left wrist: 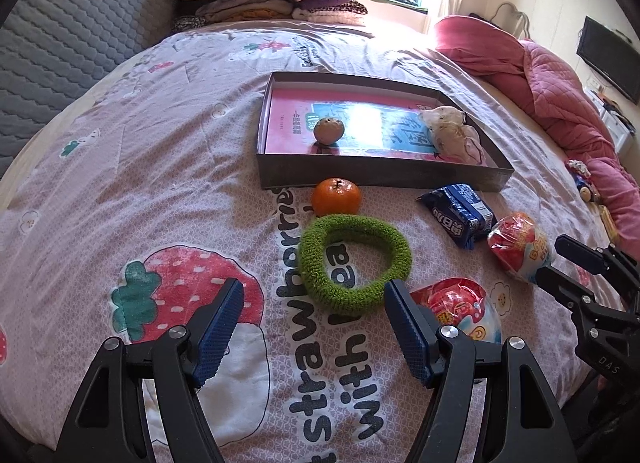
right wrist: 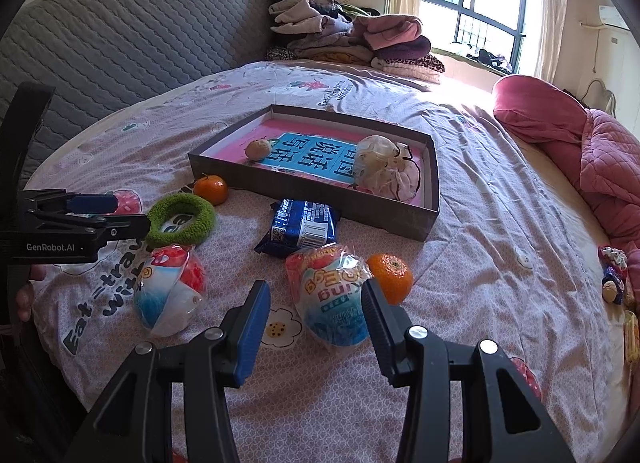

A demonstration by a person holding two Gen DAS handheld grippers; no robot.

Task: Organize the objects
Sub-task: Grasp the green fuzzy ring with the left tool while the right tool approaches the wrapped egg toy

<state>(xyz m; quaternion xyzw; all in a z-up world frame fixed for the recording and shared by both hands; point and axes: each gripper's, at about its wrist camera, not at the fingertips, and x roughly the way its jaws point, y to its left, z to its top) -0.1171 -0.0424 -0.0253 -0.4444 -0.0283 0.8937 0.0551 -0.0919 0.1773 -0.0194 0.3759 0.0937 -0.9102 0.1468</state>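
two claws, both open and empty. right claw [right wrist: 314,305] straddles the egg-shaped snack pack [right wrist: 330,297] on the bed: light, crinkly, slippery film; pinch across its middle. left claw [left wrist: 314,297] hovers just short of the soft green scrunchie [left wrist: 354,263].

Green fuzzy ring [left wrist: 354,265], two oranges [right wrist: 211,189], blue packet [right wrist: 304,225], two wrapped eggs [right wrist: 332,295] beside dark tray [right wrist: 320,203].

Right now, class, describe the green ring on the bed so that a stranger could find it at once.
Start at the shallow dark box lying on the strawberry-print bedspread. Just in front of its near wall sits an orange, and touching that, nearer the camera, lies the green ring. It is the only fuzzy, hollow thing there: its neighbours are shiny wrapped snacks and round fruit.
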